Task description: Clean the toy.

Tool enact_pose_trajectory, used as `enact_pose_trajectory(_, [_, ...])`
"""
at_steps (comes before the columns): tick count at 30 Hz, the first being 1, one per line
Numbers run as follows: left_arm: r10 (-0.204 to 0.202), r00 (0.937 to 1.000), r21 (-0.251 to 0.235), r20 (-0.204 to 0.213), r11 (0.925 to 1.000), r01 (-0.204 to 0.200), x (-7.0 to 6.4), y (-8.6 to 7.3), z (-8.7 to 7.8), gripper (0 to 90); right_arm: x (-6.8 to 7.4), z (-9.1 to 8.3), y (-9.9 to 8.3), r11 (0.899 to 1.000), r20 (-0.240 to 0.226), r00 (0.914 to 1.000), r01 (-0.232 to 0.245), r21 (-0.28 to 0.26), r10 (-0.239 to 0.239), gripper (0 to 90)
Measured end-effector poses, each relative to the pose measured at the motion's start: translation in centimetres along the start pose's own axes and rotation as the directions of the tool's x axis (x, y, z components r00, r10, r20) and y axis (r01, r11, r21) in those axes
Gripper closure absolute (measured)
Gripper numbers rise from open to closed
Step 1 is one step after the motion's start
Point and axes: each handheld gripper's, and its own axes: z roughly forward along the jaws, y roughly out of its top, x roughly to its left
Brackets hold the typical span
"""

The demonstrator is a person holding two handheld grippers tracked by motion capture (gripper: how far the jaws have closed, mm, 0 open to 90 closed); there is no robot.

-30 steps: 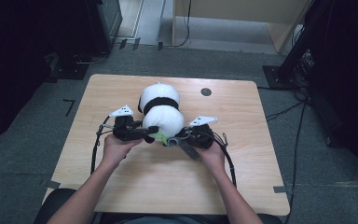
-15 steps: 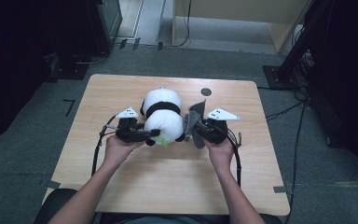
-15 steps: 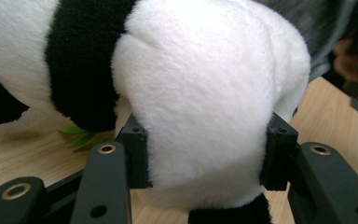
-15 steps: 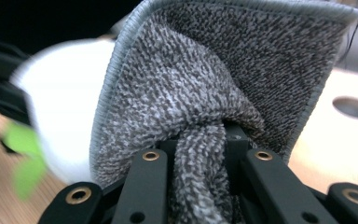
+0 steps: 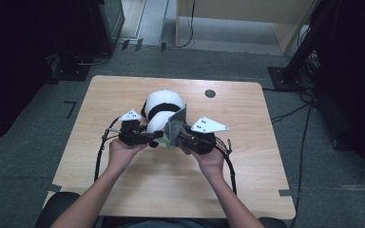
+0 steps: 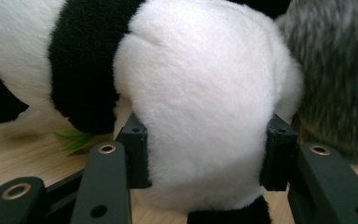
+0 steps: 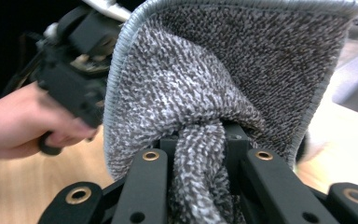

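The left gripper [image 6: 200, 158] pinches the plush panda [image 6: 200, 93] on the worktop [image 5: 138, 190]. The right gripper [image 7: 200, 140] pinches a grey cloth [image 7: 223, 70] beside it. Step in hand, probably: wiping. Next: press the cloth onto the panda.

the plush panda [image 6: 205, 93] is white with black bands and patches, a green leaf [image 6: 74, 137] at its side. the cloth [image 7: 223, 79] is speckled grey with a pale grey-blue hem. both grippers' jaws are black with brass-coloured rivets; the table [image 5: 123, 95] is light wood-grain.
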Motion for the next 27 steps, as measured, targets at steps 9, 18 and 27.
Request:
enact_pose_trajectory(9, [0.012, 0.9991, 0.003, -0.040, 0.9999, -0.011, 0.4, 0.3, -0.3, 49.6, 1.0, 2.8, -2.3, 0.990, -0.081, 0.9960, 0.048, 0.130, -0.037, 77.4])
enact_pose_trajectory(18, [0.019, 0.9982, 0.017, -0.056, 0.9997, -0.018, 0.7, 0.3, -0.2, 49.4, -0.2, 3.1, -3.0, 0.985, -0.110, 0.9939, 0.017, 0.172, 0.002, 77.2])
enact_pose_trajectory(27, [-0.017, 0.9986, -0.010, -0.050, 0.9998, 0.017, 1.2, 0.4, -0.6, 49.5, -1.0, 3.6, -3.7, 0.977, -0.112, 0.9925, -0.025, 0.212, 0.050, 77.0])
